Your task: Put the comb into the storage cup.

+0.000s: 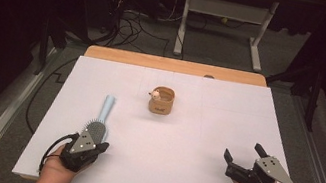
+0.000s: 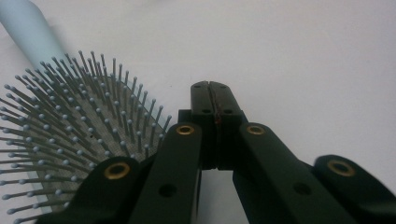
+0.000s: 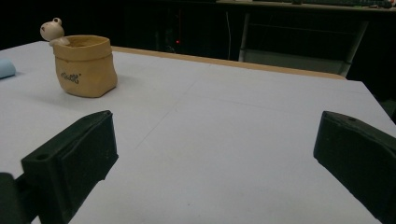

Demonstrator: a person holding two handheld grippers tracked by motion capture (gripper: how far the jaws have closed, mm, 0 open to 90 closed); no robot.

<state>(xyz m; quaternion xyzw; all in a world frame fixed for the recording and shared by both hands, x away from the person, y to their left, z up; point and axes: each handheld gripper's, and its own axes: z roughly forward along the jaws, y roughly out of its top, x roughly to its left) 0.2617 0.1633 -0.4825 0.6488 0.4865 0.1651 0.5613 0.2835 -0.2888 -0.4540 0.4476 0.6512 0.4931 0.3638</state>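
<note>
With the left gripper (image 2: 215, 88) pressed together beside the brush (image 1: 95, 129), spread it and clamp the handle (image 1: 108, 104) squarely; the right gripper (image 1: 244, 157) waits spread apart.

Pale blue plastic hairbrush (image 1: 98, 123), grey pad, blue-tipped grey bristles, just beside black left gripper (image 2: 215, 93). Tan sack-shaped pot (image 1: 161, 100), cream animal figure on rim. White tabletop (image 1: 176, 149).

dark script on the tan pot (image 3: 85, 65) is too small to read.
</note>
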